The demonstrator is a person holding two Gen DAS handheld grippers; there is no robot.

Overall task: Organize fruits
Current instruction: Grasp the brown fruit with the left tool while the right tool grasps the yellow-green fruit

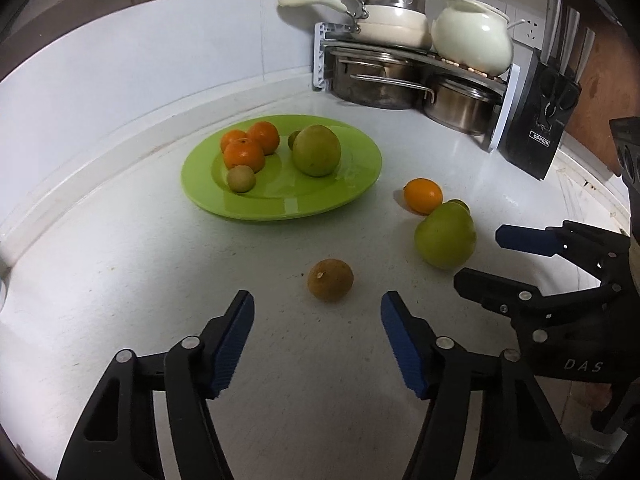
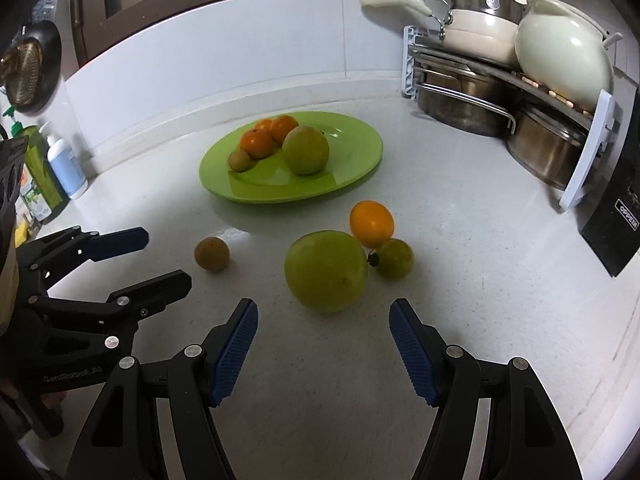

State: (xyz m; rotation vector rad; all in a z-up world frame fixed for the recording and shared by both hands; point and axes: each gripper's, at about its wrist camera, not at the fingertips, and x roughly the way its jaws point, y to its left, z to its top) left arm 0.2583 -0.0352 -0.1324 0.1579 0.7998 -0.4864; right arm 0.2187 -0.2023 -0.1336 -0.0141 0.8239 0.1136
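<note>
A green plate (image 1: pixel 280 206) (image 2: pixel 248 196) on the white counter carries three oranges (image 1: pixel 244 154), a large green fruit (image 1: pixel 316 156) and small greenish ones. Loose on the counter lie a small brown fruit (image 1: pixel 330 280) (image 2: pixel 211 254), a large green fruit (image 1: pixel 445 236) (image 2: pixel 326 271), an orange (image 1: pixel 423 196) (image 2: pixel 371 224) and a small green fruit (image 1: pixel 460 204) (image 2: pixel 394 258). My left gripper (image 1: pixel 318 308) (image 2: pixel 168 257) is open, just short of the brown fruit. My right gripper (image 2: pixel 322 307) (image 1: pixel 480 260) is open, just short of the large green fruit.
A rack of steel and cream pots (image 1: pixel 408 60) (image 2: pixel 500 80) fills the back right corner, with a black knife block (image 1: pixel 540 128) (image 2: pixel 616 208) beside it. Bottles (image 2: pixel 60 164) stand at the left against the white tiled wall. The two grippers sit close side by side.
</note>
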